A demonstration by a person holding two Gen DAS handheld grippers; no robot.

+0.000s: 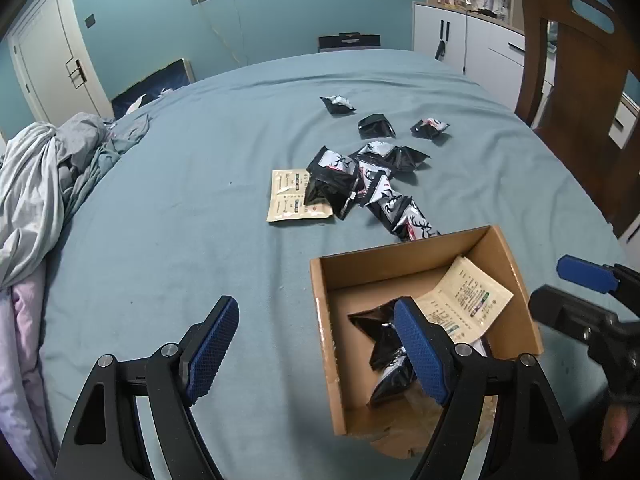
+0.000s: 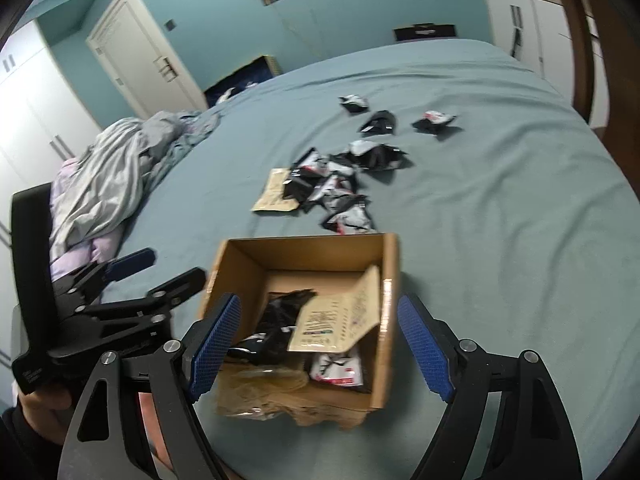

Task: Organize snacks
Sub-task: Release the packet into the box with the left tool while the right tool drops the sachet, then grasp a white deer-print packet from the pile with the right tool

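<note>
I had both sets of jaws spread wide and empty over the cardboard box (image 2: 390, 280), left gripper (image 1: 316, 354) and right gripper (image 2: 320, 350). Loose snack packets (image 1: 360, 184) lay on the bed (image 1: 180, 220) at twelve o'clock. Reaching past, I risked clipping the box wall and tipping it.

Teal walls (image 1: 152, 12), white door (image 1: 48, 64)

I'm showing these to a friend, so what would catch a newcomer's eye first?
Probably the open brown cardboard box near the front of the teal bedsheet, holding a beige printed sachet and black snack packets. Beyond it lies a scattered heap of black-and-white snack packets, partly covering a second beige sachet. A rumpled grey blanket sits at the left.
</note>
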